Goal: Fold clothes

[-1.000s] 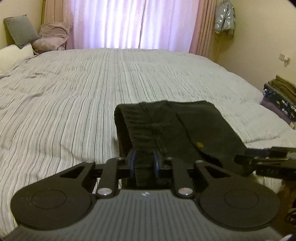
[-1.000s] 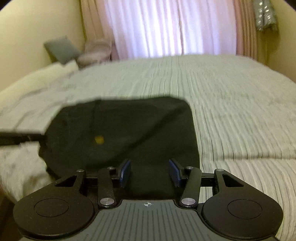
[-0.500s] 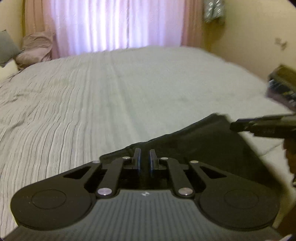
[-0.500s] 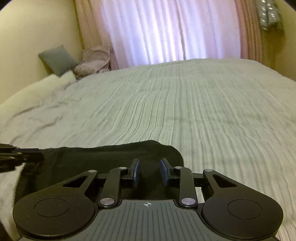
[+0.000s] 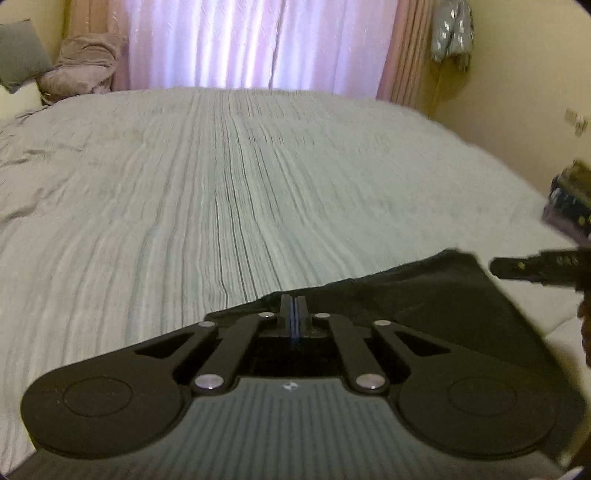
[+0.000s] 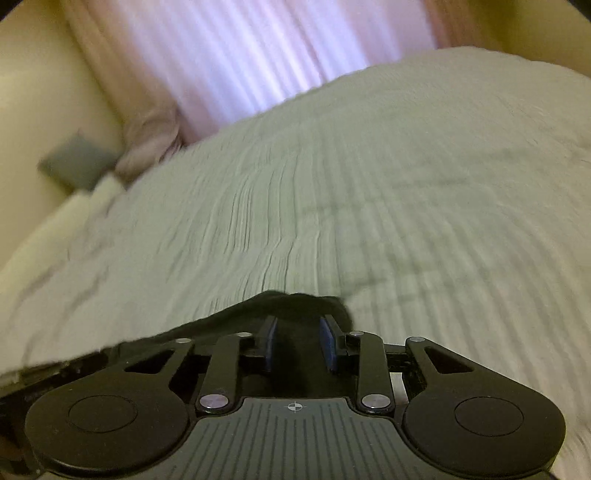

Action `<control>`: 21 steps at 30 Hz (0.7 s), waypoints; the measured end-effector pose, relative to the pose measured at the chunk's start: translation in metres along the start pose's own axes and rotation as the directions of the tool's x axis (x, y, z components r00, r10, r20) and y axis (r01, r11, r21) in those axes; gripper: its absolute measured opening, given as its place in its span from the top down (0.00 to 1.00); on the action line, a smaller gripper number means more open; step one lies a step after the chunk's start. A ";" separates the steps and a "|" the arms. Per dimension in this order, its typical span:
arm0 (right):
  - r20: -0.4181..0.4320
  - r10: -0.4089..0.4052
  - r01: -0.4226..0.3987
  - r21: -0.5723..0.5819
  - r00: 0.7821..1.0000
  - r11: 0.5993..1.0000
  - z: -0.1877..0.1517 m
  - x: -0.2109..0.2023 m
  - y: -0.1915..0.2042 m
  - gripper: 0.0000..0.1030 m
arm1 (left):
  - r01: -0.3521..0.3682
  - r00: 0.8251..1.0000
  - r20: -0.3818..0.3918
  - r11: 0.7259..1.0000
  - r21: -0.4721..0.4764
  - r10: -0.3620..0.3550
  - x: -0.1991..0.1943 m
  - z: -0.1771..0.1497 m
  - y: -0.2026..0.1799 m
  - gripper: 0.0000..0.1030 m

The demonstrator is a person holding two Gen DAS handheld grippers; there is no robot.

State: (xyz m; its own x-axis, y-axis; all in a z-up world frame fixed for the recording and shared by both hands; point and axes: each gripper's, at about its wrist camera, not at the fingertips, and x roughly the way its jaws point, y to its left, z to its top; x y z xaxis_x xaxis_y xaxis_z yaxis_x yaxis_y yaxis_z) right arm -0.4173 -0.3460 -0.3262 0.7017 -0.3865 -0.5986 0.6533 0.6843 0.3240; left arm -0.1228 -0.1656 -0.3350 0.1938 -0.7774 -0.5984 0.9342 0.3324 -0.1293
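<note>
A dark folded garment [image 5: 436,295] lies at the near edge of the grey striped bed [image 5: 221,184]. My left gripper [image 5: 293,306] is shut tight on the garment's near edge. In the right wrist view the garment [image 6: 295,306] bunches between my right gripper's [image 6: 297,332] blue pads [image 6: 327,341], which stand a little apart with cloth between them. The right gripper also shows in the left wrist view [image 5: 535,267] at the far right, at the garment's other end. Most of the garment is hidden under the gripper bodies.
A stack of folded clothes [image 5: 570,205] sits at the bed's right edge. Pillows [image 5: 77,70] lie at the far left by the pink curtains [image 5: 258,40]. A jacket [image 5: 450,29] hangs on the far right wall. The right wrist view is tilted and blurred.
Both grippers closed on the garment's near edge and pulled it toward me, so less of it shows. The right gripper has tilted and lifted; its view is now blurred.
</note>
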 end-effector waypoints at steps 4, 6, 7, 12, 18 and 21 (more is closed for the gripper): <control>0.047 0.004 -0.005 0.014 0.999 1.000 -0.015 -0.051 0.006 0.71 | -0.007 0.999 0.051 1.000 0.027 0.005 -0.062 -0.013 -0.019 0.97; 0.070 0.006 -0.008 0.020 0.998 1.000 -0.023 -0.077 0.008 0.71 | 0.028 0.998 0.058 0.999 0.030 -0.030 -0.088 -0.028 -0.030 0.97; 0.082 0.007 -0.009 0.024 0.997 1.000 -0.027 -0.090 0.010 0.71 | 0.040 0.998 0.052 0.999 0.034 -0.041 -0.096 -0.036 -0.035 0.97; -0.024 -0.038 0.037 -0.041 0.999 0.998 -0.064 -0.097 0.027 0.71 | -0.005 0.998 -0.064 1.000 0.008 0.006 -0.090 -0.070 -0.041 0.97; 0.025 -0.032 0.033 -0.026 0.999 0.999 -0.066 -0.117 0.031 0.71 | 0.083 0.996 -0.041 0.997 0.008 -0.082 -0.104 -0.051 -0.058 0.96; 0.024 -0.036 0.036 0.018 0.999 0.999 -0.066 -0.115 0.026 0.71 | 0.179 0.981 -0.067 0.982 -0.066 -0.184 -0.100 -0.050 -0.062 0.95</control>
State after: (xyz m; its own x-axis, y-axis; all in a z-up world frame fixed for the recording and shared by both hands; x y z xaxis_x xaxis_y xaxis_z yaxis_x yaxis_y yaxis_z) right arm -0.5004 -0.2429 -0.2973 0.6842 -0.4254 -0.5924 0.6828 0.6590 0.3154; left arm -0.2149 -0.0819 -0.3067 -0.0014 -0.7879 -0.6159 0.9322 0.2219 -0.2860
